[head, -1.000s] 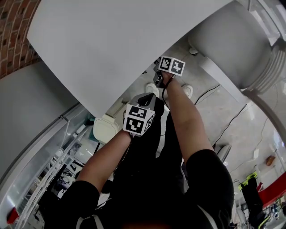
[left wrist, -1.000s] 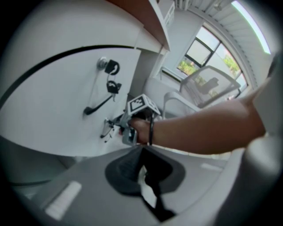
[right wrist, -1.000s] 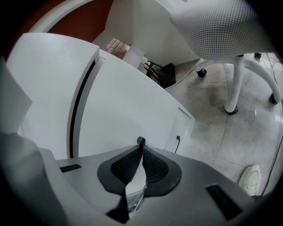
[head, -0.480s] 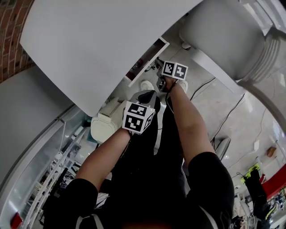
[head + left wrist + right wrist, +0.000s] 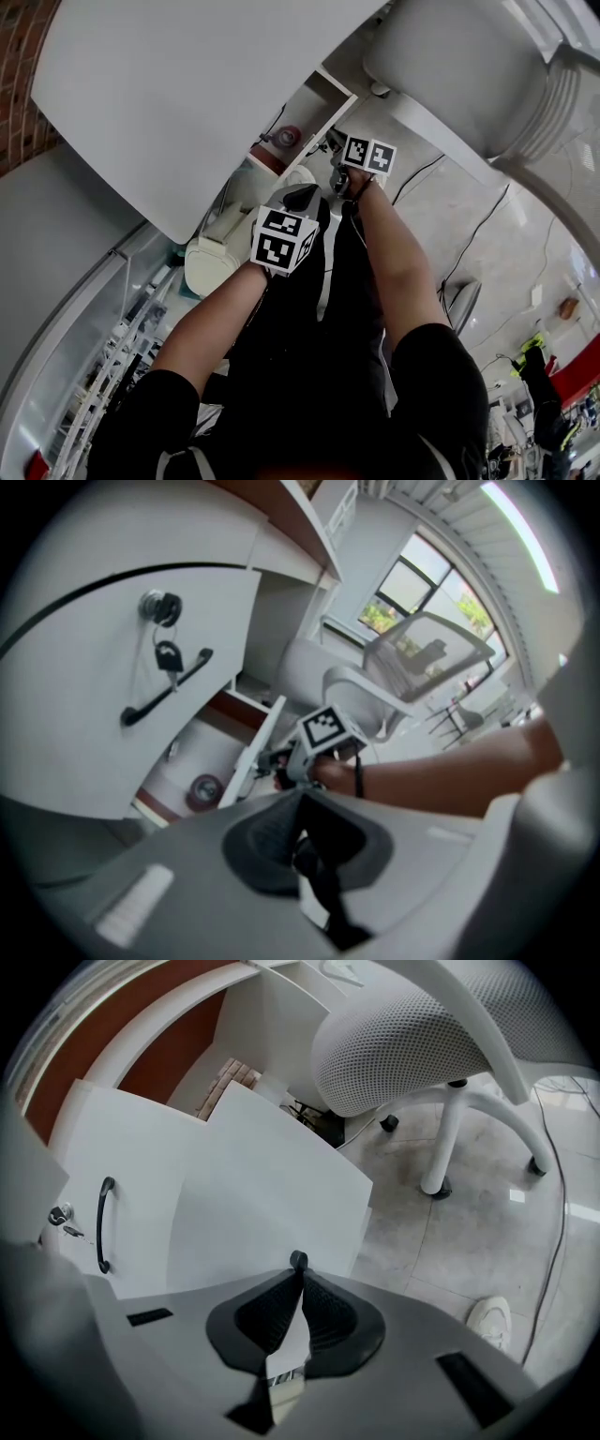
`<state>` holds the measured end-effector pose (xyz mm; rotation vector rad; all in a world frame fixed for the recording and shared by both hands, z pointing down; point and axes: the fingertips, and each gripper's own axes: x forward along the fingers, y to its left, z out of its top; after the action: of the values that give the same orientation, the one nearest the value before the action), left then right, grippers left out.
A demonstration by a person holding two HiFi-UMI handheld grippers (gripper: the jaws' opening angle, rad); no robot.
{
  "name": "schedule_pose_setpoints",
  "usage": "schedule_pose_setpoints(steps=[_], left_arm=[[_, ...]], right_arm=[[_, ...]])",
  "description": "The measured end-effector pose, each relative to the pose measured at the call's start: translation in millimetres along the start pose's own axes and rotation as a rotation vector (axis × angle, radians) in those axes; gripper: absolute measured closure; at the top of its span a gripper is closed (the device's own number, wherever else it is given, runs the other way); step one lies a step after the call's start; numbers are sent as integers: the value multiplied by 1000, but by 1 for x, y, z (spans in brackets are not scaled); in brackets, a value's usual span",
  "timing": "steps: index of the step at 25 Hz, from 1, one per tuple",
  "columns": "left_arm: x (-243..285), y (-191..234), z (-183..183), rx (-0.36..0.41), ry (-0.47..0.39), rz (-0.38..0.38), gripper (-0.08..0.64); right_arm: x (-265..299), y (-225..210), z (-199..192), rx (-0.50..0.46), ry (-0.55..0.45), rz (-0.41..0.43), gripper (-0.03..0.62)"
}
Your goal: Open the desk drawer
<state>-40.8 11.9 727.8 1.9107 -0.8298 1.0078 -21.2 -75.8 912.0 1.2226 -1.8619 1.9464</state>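
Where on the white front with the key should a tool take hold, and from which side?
The black bar handle, mid-length, approached head-on: it seems to bow off the white front, leaving room for a jaw behind, clear of the hanging key.

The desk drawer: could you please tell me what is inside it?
A small round dark-red object lies on the pale floor of the drawer. The rear part is under the desk top, so anything there is hidden.
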Motion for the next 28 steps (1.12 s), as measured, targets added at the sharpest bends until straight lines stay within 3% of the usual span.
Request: schedule_pose_setpoints(steps=[8, 13, 15, 19, 24, 28], left_arm=[[5, -7, -1, -7, 4, -14, 561], [3, -7, 2, -9, -2, -10, 561], [2, -7, 4, -8, -8, -11, 561], [3, -6, 6, -3, -10, -10, 561], [4, -4, 7, 3, -7, -5, 561], [7, -2, 7, 2, -12, 4, 561]], right_arm=[[-4, -6, -4, 41, 27, -32, 569], [-15, 0, 0, -77, -24, -126, 565], [-26, 1, 2, -129, -60, -153, 591], [-43, 3, -4, -161, -75, -153, 594], [-40, 5, -9, -109, -66, -80, 595], [-44, 3, -3, -189, -79, -105, 595]])
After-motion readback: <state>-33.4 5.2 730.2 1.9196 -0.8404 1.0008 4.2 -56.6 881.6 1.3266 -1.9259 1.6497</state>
